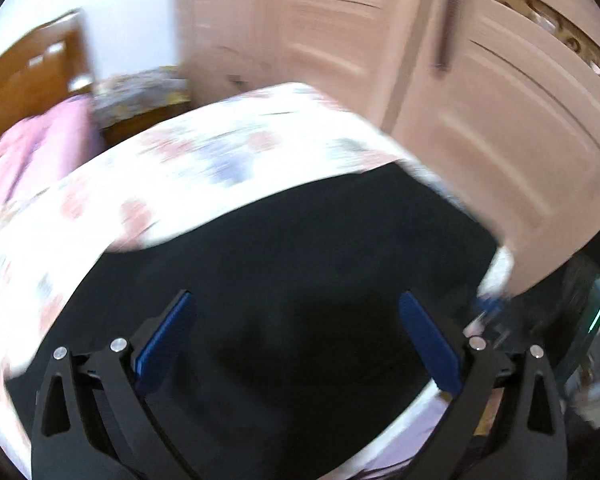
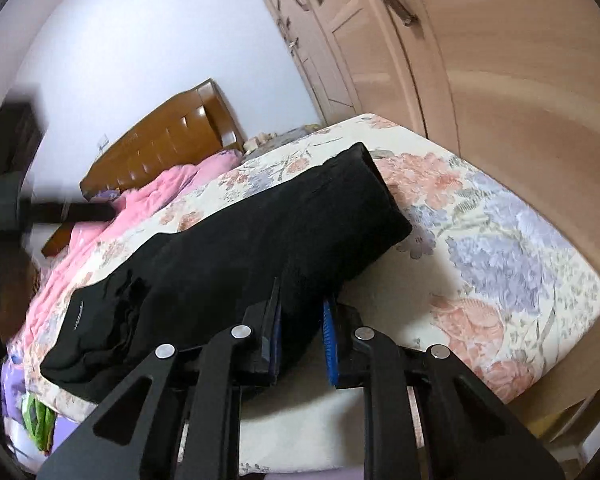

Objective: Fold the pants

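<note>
Black pants (image 2: 240,248) lie lengthwise on a floral bed sheet (image 2: 500,240), folded into a long band with a small white logo near the left end. My right gripper (image 2: 302,298) sits at the near edge of the pants, its blue pads (image 2: 329,332) nearly together with black fabric pinched between them. In the blurred left wrist view, my left gripper (image 1: 296,296) hangs open above the pants (image 1: 300,240), its blue pads (image 1: 168,336) far apart and nothing between them.
A pink blanket (image 2: 140,208) is bunched toward the wooden headboard (image 2: 168,136). Beige wardrobe doors (image 2: 500,80) stand close along the bed's far side. A green item (image 2: 36,420) lies at the bed's lower left. A dark blurred shape (image 2: 20,208) crosses the left edge.
</note>
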`<state>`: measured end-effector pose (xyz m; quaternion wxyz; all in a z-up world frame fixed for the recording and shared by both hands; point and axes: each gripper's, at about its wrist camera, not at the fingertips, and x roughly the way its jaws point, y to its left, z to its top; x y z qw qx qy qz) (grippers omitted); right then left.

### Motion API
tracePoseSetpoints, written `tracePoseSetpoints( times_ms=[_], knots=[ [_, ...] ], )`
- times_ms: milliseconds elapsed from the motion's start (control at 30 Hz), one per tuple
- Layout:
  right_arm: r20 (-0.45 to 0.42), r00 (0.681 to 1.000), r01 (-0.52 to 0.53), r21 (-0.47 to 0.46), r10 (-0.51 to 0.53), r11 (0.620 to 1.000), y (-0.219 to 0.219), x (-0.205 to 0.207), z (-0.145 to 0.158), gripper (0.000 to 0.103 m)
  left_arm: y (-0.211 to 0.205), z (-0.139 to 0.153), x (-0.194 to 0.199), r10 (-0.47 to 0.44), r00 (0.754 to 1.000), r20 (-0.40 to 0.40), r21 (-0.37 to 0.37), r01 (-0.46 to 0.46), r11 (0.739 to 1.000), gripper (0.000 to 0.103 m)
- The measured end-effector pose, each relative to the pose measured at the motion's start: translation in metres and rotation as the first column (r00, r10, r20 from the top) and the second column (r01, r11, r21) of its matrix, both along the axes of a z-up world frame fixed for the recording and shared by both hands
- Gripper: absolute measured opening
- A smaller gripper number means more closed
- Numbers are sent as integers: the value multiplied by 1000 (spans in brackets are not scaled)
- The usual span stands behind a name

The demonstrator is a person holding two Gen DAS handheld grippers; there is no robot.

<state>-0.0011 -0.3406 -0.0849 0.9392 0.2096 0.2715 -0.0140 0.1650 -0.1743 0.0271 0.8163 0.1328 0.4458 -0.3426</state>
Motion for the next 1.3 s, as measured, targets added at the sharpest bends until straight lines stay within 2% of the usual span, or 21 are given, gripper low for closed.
tracePoseSetpoints(
  times_ms=[67, 133, 300, 367, 433, 533, 567, 633, 667, 700, 733, 767, 833, 900, 933, 1033, 1067, 1100, 1133, 1233, 1300],
  knots=[
    [-4, 1000, 15, -30, -15, 999, 3, 0, -4, 18, -56, 3, 7, -85, 994, -73, 34, 88, 996, 101],
    [7, 1000, 30, -106, -29, 994, 11, -1, -7, 18, -110, -4, 7, -153, 978, -140, 109, 168, 980, 101],
    [40, 999, 43, -278, -33, 960, 33, 1, -3, 18, -207, -37, -3, -195, 963, -185, 393, 254, 884, 101],
    [49, 998, 43, -310, -29, 950, 36, 3, -2, 18, -233, -47, -9, -203, 961, -185, 490, 269, 829, 101],
    [58, 998, 42, -332, -25, 942, 37, 3, -1, 18, -254, -63, -14, -209, 966, -152, 602, 258, 756, 101],
    [70, 997, 42, -372, -17, 927, 46, -1, 2, 18, -273, -91, -11, -202, 970, -136, 735, 235, 636, 101],
    [74, 997, 41, -387, -14, 921, 48, -2, 3, 18, -274, -102, -10, -200, 970, -138, 776, 231, 586, 101],
    [82, 997, 37, -413, -3, 910, 52, -1, 6, 18, -271, -119, -8, -199, 969, -144, 829, 228, 511, 101],
    [82, 997, 32, -420, 3, 907, 54, -1, 7, 18, -268, -127, -7, -203, 971, -127, 860, 210, 464, 94],
    [79, 997, 29, -427, 6, 904, 55, 0, 7, 18, -263, -132, -3, -198, 973, -121, 875, 198, 441, 73],
    [81, 997, 26, -428, 9, 903, 55, 0, 7, 18, -258, -134, 1, -178, 976, -123, 880, 190, 436, 60],
    [71, 997, 18, -425, 13, 905, 54, 1, 6, 20, -251, -133, 6, -171, 978, -122, 878, 186, 442, 37],
    [59, 998, 0, -398, 25, 917, 50, -1, 6, 27, -244, -128, 8, -196, 970, -141, 856, 219, 468, 30],
    [56, 997, -26, -332, 47, 943, 43, -6, 5, 59, -235, -115, 11, -200, 970, -139, 822, 225, 523, 26],
    [58, 997, -39, -302, 60, 952, 40, -10, 4, 97, -232, -111, 14, -195, 971, -139, 806, 225, 547, 26],
    [49, 990, -119, -226, 134, 967, 45, -16, -1, 99, -217, -83, 21, -185, 974, -132, 735, 221, 641, 25],
    [40, 986, -150, -215, 162, 965, 50, -14, -1, 99, -211, -76, 23, -183, 974, -130, 718, 220, 661, 24],
    [28, 981, -183, -219, 194, 958, 61, -11, -2, 99, -199, -62, 25, -177, 976, -124, 685, 213, 697, 24],
    [19, 978, -200, -230, 210, 952, 70, -8, -1, 99, -194, -54, 26, -173, 978, -119, 666, 208, 716, 24],
    [0, 955, -288, -243, 297, 926, 106, 4, 1, 99, -150, -4, 29, -144, 984, -100, 544, 176, 820, 24],
    [-21, 946, -314, -293, 322, 903, 132, 14, 1, 99, -112, 33, 31, -112, 990, -81, 449, 137, 883, 23]
  ],
)
